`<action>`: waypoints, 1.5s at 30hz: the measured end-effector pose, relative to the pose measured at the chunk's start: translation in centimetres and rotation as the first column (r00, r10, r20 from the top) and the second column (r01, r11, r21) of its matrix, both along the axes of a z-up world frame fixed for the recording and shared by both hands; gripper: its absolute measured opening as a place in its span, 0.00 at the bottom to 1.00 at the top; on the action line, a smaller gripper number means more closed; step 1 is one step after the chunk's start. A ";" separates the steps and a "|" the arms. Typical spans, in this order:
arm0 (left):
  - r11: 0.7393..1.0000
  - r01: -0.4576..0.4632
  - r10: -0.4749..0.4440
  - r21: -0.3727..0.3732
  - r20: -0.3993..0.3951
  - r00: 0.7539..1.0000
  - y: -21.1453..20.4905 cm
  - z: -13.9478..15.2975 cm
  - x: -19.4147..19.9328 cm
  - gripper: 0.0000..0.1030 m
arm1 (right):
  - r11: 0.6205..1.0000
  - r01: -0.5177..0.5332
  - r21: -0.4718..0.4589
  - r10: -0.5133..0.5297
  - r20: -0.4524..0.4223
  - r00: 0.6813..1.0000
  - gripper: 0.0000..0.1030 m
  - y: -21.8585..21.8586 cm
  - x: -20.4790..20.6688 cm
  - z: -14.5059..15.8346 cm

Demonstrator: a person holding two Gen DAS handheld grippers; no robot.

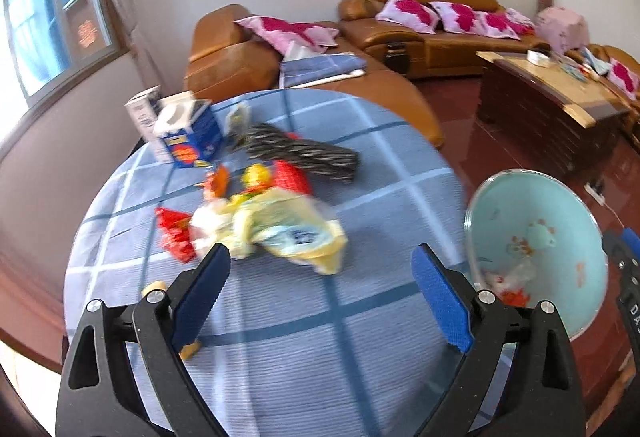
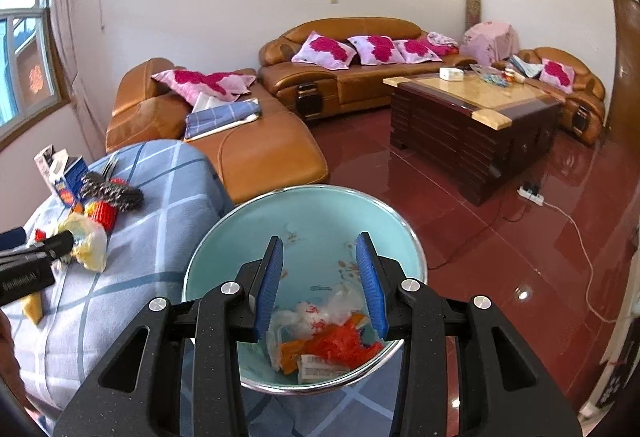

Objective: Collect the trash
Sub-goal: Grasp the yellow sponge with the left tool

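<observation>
A round table with a blue checked cloth [image 1: 304, 349] holds a pile of trash: a pale yellow plastic bag [image 1: 292, 233], red wrappers [image 1: 174, 233], an orange scrap [image 1: 218, 181] and a black speckled packet [image 1: 304, 153]. My left gripper [image 1: 320, 277] is open, just short of the yellow bag. A light blue basin [image 2: 316, 221] sits at the table's right edge with wrappers [image 2: 328, 341] inside; it also shows in the left wrist view [image 1: 532, 237]. My right gripper [image 2: 320, 285] is open over the basin, empty.
A blue carton [image 1: 192, 137] and a white box [image 1: 142, 109] stand at the table's far left. Behind are orange leather sofas [image 2: 360, 77] with pink cushions, a dark coffee table [image 2: 472, 125] and a red floor with a power strip [image 2: 530, 195].
</observation>
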State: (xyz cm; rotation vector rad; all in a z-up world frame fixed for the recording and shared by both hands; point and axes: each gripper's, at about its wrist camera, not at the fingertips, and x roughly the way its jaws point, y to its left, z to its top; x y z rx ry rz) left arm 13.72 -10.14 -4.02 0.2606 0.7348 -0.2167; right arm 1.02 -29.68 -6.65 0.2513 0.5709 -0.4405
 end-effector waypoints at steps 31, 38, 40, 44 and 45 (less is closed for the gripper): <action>0.937 -0.347 0.340 -0.048 -0.113 0.934 18.8 -3.6 2.7 0.89 | 0.956 -0.277 -0.098 0.271 -0.062 0.960 0.37 12.9 6.8 1.1; 0.929 -0.358 0.340 -0.091 -0.169 0.925 18.7 -4.5 4.2 0.88 | 0.943 -0.317 -0.098 0.310 -0.077 0.948 0.37 14.6 8.7 0.9; 0.928 -0.354 0.330 -0.114 -0.186 0.926 18.3 -4.8 4.5 0.87 | 0.940 -0.325 -0.105 0.317 -0.087 0.945 0.37 14.9 9.1 0.8; 0.939 -0.326 0.304 -0.109 -0.181 0.935 16.9 -5.2 4.8 0.85 | 0.940 -0.324 -0.106 0.315 -0.094 0.944 0.37 14.7 9.7 0.8; 0.940 -0.323 0.300 -0.110 -0.187 0.936 16.8 -5.4 4.9 0.84 | 0.940 -0.324 -0.108 0.315 -0.095 0.944 0.37 14.6 9.9 0.8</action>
